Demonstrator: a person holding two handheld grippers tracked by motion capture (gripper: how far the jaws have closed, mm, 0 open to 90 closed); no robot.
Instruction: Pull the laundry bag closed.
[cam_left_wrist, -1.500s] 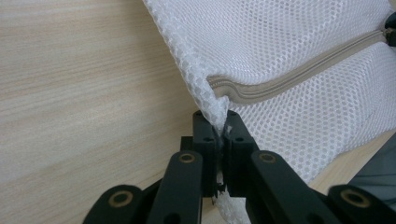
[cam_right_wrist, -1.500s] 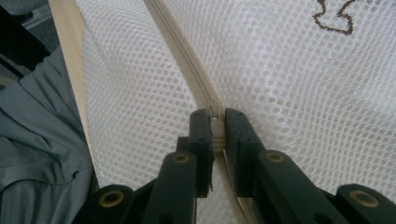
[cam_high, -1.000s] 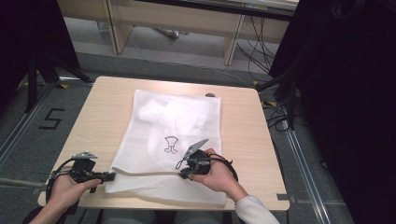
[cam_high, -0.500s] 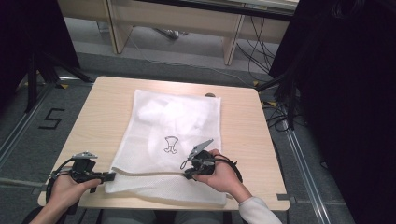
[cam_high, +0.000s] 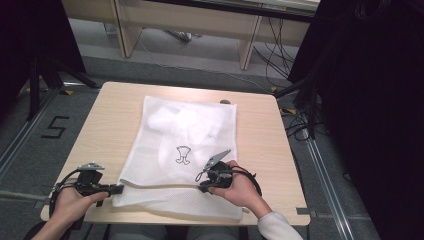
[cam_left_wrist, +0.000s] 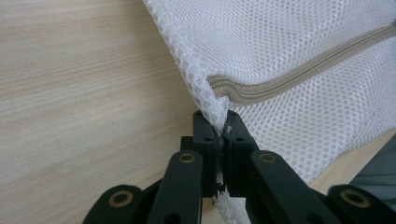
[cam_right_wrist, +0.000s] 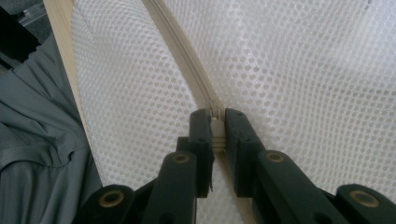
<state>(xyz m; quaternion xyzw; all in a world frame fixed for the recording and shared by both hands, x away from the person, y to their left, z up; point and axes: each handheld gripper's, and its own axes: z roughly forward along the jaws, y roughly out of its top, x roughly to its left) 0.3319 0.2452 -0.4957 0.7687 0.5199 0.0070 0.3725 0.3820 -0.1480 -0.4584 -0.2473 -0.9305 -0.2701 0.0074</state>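
High view: a white mesh laundry bag (cam_high: 185, 150) lies flat on the pale wooden counter (cam_high: 260, 125), its near end between the two tongs. The left tongs (cam_high: 116, 188) hold its corner; the right tongs (cam_high: 204, 187) sit on the zipper line — probably one anchoring, one pulling.

Left gripper view: the left tongs (cam_left_wrist: 222, 140) are clamped on a pinch of mesh just below the beige zipper (cam_left_wrist: 299, 77), keeping the cloth taut.

Right gripper view: the right tongs (cam_right_wrist: 216, 128) are closed on what looks like the zipper's small slider (cam_right_wrist: 215, 113), set to draw it along.
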